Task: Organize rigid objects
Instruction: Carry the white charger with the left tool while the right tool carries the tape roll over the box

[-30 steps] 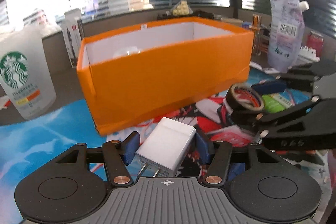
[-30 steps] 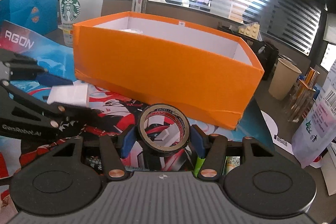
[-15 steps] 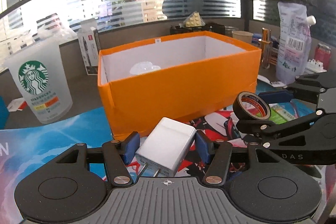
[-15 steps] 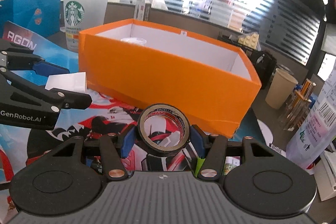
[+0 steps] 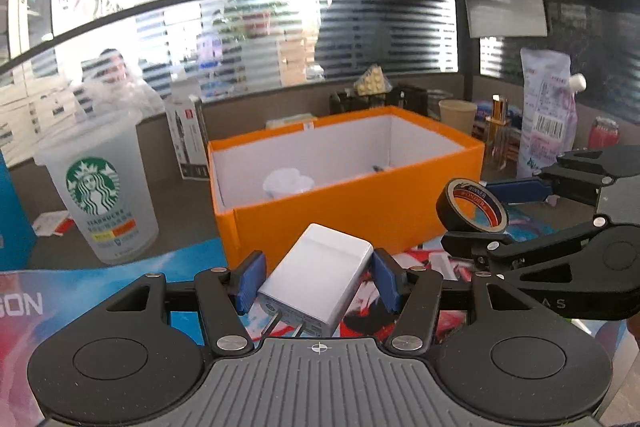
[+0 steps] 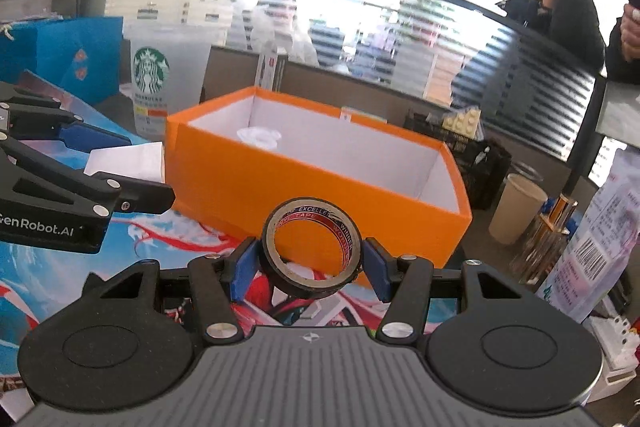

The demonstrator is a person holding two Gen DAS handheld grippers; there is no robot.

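My left gripper (image 5: 318,277) is shut on a white plug charger (image 5: 316,279), prongs toward the camera, held above the mat in front of the orange box (image 5: 360,203). My right gripper (image 6: 310,263) is shut on a black tape roll (image 6: 312,247), held upright before the same orange box (image 6: 312,187). In the left wrist view the right gripper (image 5: 472,223) with the tape roll (image 5: 472,205) is at the right; in the right wrist view the left gripper (image 6: 120,171) with the charger (image 6: 124,163) is at the left. A white crumpled item (image 5: 288,181) lies in the box.
A Starbucks cup (image 5: 100,195) stands left of the box, a blue bag (image 6: 76,59) beyond it. A paper cup (image 6: 516,207), gold tubes (image 6: 548,239) and a refill pouch (image 6: 600,243) stand right of the box. A printed mat (image 6: 152,251) covers the desk. Two people stand behind the partition.
Both grippers have risen with their objects, so the box now sits lower in view and its inside shows. Grips are unchanged.
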